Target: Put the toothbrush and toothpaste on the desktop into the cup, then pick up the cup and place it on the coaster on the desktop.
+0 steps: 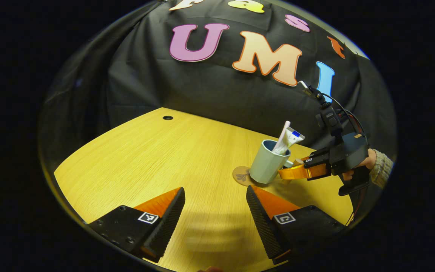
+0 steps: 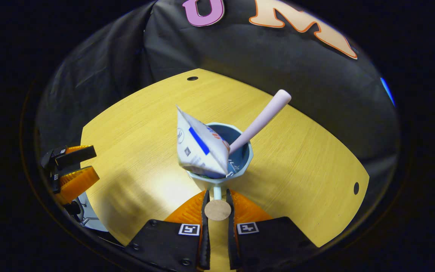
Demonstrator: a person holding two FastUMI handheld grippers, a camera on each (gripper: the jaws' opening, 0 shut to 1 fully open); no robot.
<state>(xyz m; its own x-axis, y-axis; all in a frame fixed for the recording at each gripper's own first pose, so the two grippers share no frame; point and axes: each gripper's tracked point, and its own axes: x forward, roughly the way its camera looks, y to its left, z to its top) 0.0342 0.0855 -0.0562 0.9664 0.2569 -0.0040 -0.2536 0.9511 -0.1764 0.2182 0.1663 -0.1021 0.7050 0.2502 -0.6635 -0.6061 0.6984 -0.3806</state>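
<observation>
Right gripper view: right claw (image 2: 217, 202) pinches cup (image 2: 240, 166) handle; left claw (image 1: 215, 211) spread.

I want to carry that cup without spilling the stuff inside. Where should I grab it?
By the handle, coming in level from the handle's side. The right claw already pinches it there. The toothpaste and toothbrush lean out over the cup's rim, so reaching from above would probably bump them.

Yellow wood-grain desktop (image 1: 157, 158) with cable holes (image 1: 167, 118), black cloth wall (image 1: 210, 90) behind, seemingly creased.
</observation>
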